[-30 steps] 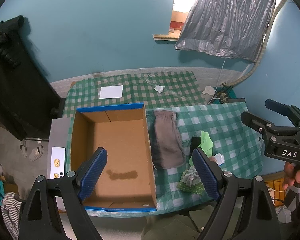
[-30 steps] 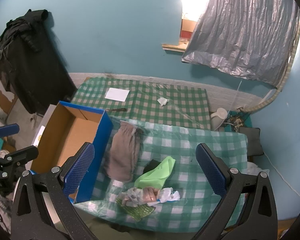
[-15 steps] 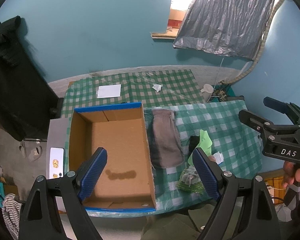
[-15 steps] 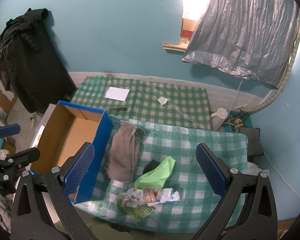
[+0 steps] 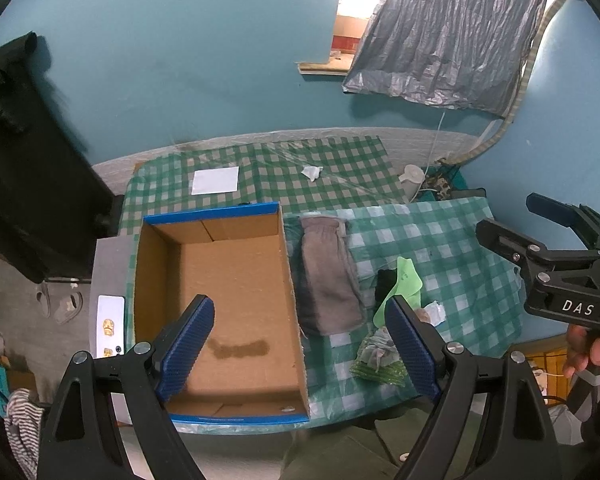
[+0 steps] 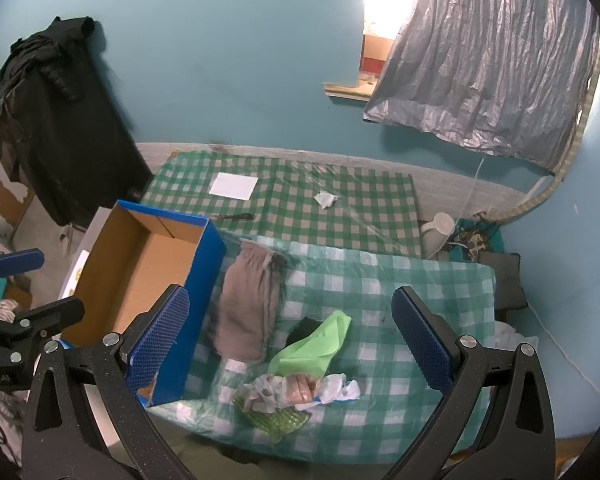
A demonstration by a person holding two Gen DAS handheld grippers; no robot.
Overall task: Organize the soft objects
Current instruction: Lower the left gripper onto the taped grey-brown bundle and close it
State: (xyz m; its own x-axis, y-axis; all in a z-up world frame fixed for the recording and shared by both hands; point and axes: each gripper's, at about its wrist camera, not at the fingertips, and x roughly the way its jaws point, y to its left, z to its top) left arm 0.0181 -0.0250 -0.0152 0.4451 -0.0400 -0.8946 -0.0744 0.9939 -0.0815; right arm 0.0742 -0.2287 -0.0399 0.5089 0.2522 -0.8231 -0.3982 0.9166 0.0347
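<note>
Reaching into the loose heap of small soft pieces well to the right of the cardboard box could easily drag up two at once — the green cloth overlaps a dark piece, and the plastic-covered bench beneath looks slippery enough to bunch. Just right of the box lies the grey folded cloth; the box itself is empty. Both the left tool and the right tool hang above it all with jaws spread wide — grasping nothing, touching nothing.

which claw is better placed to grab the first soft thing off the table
Probably the right claw: it hangs open over the green cloth and grey cloth, while the left claw sits above the empty box.
</note>
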